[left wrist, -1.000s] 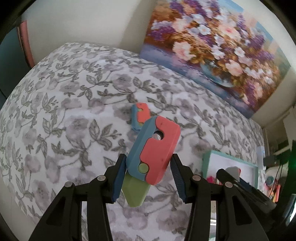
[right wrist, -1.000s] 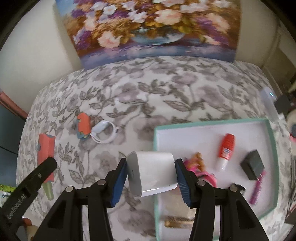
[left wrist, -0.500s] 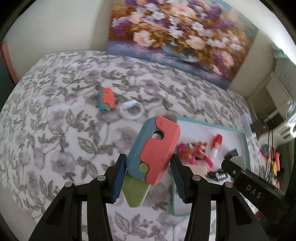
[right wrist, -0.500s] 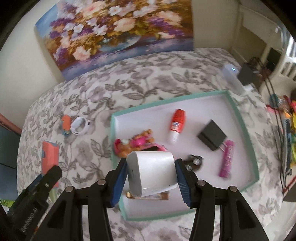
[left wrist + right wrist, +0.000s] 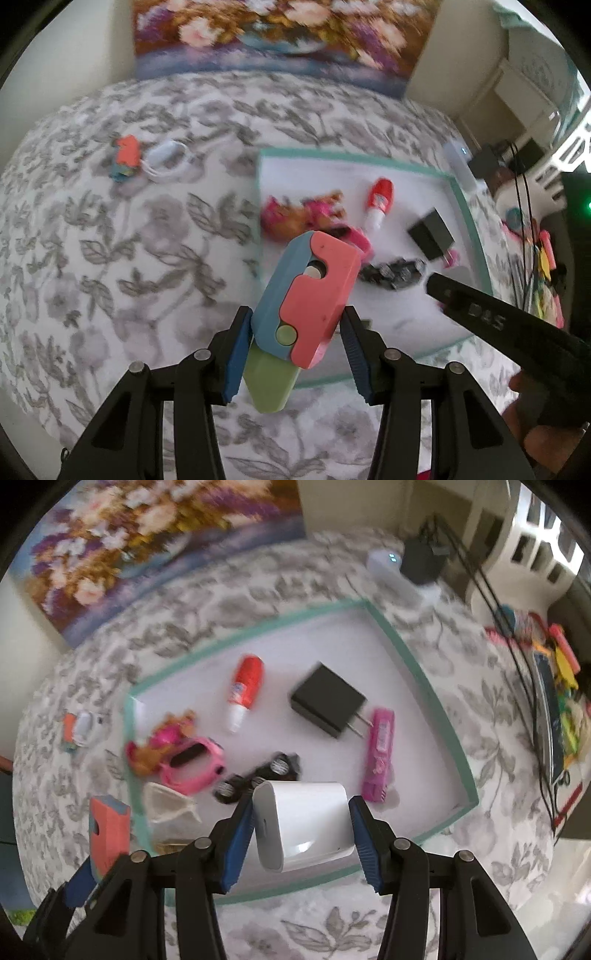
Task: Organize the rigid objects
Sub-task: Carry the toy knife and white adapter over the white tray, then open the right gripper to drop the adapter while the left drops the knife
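Gripping a red, blue and green toy knife (image 5: pixel 306 295) between blue pads, left gripper (image 5: pixel 295 354) clamped on its handle, green blade pointing back toward the camera, all of it held in the air over the near left edge of the teal-rimmed tray (image 5: pixel 476 236). Clamped likewise, right gripper (image 5: pixel 301 834) closed on a white charger block (image 5: pixel 304 823), carried above the tray's near rim (image 5: pixel 458 738). Lying inside the tray on its white floor: a red-capped bottle (image 5: pixel 245 690), a black plug adapter (image 5: pixel 328 705) with its prongs just beside a pink case (image 5: pixel 380 753), a pink watch (image 5: pixel 194 764) touching a pink and brown toy (image 5: pixel 159 746), a dark chain-like piece (image 5: pixel 258 775), a cream-coloured piece (image 5: pixel 166 806) at the near left corner. Resting outside on the flowered cloth (image 5: pixel 110 258), well apart from the tray: a small red and blue toy (image 5: pixel 127 157) touching a coiled white cable (image 5: pixel 168 162). Leaning against the wall behind, a flower painting (image 5: pixel 280 33), blurred.
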{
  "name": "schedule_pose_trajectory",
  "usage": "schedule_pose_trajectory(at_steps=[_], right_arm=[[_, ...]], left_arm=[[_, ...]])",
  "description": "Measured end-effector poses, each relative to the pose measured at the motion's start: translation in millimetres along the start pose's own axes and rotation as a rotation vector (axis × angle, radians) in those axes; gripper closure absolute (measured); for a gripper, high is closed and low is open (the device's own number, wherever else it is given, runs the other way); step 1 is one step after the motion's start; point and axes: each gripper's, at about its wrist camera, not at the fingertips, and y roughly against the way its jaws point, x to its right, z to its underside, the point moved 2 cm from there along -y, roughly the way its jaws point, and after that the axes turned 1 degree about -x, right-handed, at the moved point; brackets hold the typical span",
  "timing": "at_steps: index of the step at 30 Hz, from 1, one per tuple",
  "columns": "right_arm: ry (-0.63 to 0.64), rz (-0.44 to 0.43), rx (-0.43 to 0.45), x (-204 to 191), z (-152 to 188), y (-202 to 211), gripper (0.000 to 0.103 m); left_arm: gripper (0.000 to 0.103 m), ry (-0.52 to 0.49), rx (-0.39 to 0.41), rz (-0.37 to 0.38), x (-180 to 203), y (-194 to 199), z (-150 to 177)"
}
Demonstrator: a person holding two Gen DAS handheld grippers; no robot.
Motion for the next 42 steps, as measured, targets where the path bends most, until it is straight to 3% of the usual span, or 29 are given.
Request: schedule_pose_trajectory(at_steps=[11,28,32,34,42], right_arm=[[-0.031,0.027,-0.038,23.0,-3.5,-17.2,0.048],[0.003,0.05,-0.082,20.7,0.2,-27.8,0.048],[0.005,0.056,-0.077,19.9,-1.5,-28.7,0.044],[0.002,0.05,-0.067,19.3,-2.2,-26.5,0.036],[-0.018,0.055,-0.045,20.2,-5.3,-20.5,0.035]], left_arm=[[0.053,-0.085,-0.059,-0.017,30.0,-21.4,1.0],[0.052,-0.118,-0.109,-0.037,34.5,-38.7,3.7],[0.052,-0.119,-0.124,-0.031,33.9,-42.3,4.7],[0.052,-0.125,-0.125,-0.031,34.9,-43.5,4.9],[0.049,-0.138,-0.099,-0.037,32.4,-38.0,0.9]])
